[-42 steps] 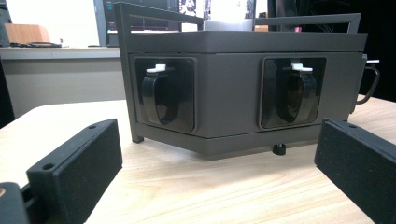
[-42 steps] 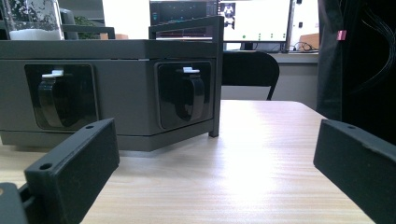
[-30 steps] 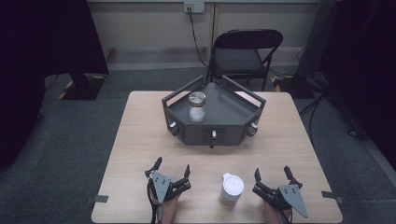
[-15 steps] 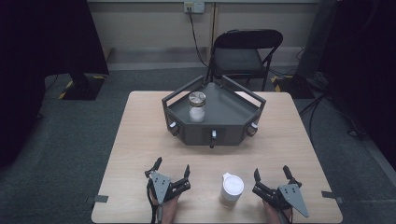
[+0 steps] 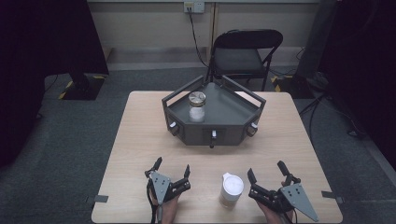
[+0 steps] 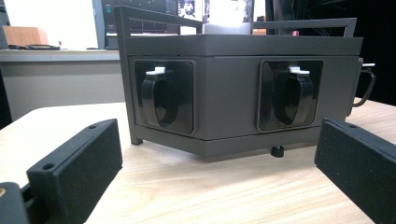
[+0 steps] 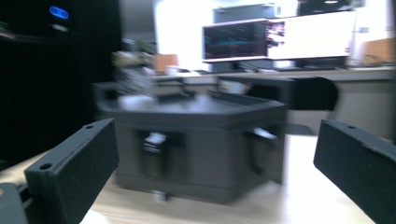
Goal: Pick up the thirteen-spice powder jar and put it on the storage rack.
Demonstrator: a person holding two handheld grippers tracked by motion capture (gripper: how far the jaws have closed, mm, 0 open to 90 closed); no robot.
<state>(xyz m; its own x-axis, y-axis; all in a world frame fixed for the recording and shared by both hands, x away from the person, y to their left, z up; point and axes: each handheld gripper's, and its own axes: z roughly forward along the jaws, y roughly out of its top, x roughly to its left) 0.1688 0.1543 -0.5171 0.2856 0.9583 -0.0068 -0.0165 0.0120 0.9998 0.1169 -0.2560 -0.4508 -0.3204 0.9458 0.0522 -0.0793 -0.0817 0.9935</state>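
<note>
Nearby, a white cup stands between hand-held grippers.

So the tray sits mid-desk, jar in it, cup in front, chair behind.

Pale wood table, dark grey tray, white cup, gold-lidded jar, black chair
</note>
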